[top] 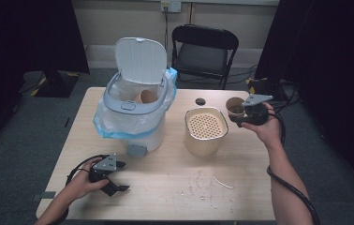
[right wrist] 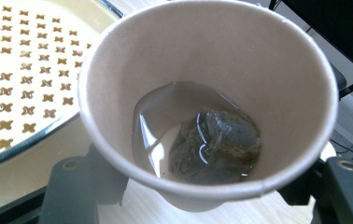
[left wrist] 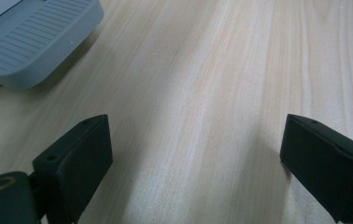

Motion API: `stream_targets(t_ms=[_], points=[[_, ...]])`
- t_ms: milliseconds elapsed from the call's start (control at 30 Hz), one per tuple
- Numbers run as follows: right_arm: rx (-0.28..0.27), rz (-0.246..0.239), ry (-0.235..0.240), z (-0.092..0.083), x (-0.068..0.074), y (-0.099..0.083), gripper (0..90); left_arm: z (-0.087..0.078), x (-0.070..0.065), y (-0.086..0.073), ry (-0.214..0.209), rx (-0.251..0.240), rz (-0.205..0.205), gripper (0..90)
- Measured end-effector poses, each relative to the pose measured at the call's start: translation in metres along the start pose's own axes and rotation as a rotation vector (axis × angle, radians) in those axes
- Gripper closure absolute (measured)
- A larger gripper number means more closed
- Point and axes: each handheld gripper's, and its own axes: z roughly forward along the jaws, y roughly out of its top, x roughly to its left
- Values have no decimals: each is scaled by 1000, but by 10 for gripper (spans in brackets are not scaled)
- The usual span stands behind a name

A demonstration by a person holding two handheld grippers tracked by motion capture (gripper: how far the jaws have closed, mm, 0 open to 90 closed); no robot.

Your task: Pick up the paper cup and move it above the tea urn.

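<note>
Paper cup (right wrist: 207, 107): pale brown paper with a rolled rim, held between the jaws of the right gripper (top: 246, 115); the pads press its wall from either side, the jaws roughly half closed around it.
Cup contents: a shallow pool of clear liquid with a dark, soaked tea bag (right wrist: 216, 147) lying at the bottom, toward 5 o'clock inside the cup as the right gripper view shows it.
Cup position: at the right end of the wooden table (top: 165, 187), lifted clear of the top by my reading, its mouth up and tipped a little.
Strainer bin (top: 206, 131): cream container with a perforated lid, standing at about 8 o'clock from the cup in the high view and just beside it; in the right gripper view its patterned lid (right wrist: 25, 70) lies at 10 o'clock.
Deciding relation: the strainer is the near target for pouring, and the cup's axis is close to upright, so tipping toward 8 o'clock would send the liquid through the holes.
Trash bin (top: 135, 110): white, lid raised, blue liner, with another paper cup (top: 144, 96) inside; it sits at 9 o'clock from the held cup, well apart.
Nearer hand: the right one, already holding the cup.
Left gripper (top: 112, 180): resting low at the near left of the table, jaws spread wide with nothing between them, the bin's grey pedal (left wrist: 25, 42) at 11 o'clock in its own view.
Risk: a quick tilt could drop the tea bag along with the liquid.
</note>
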Motion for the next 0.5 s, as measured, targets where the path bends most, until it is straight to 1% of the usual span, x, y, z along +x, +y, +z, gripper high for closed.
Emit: stream_targets(t_ms=[133,167,267,333,367,433,467,500], points=[[-5,-7,-3,0,-1,4,328,0,0,0,0,0,1,84],[-8,-19,-12,0,-1,6,329,0,0,0,-1,0,1,83],[-13,-27,-27,1,-1,9,329,0,0,0,-3,0,3,83],[-12,-34,-31,0,-1,12,329,0,0,0,-2,0,1,83],[-11,-46,-37,0,-2,13,329,0,0,0,-3,0,3,83],[-10,-48,-37,0,-2,15,330,0,0,0,-3,1,3,82],[-5,-64,-46,0,-2,18,330,0,0,0,-3,1,4,82],[-7,-67,-48,-1,-2,18,330,0,0,0,-4,1,4,82]])
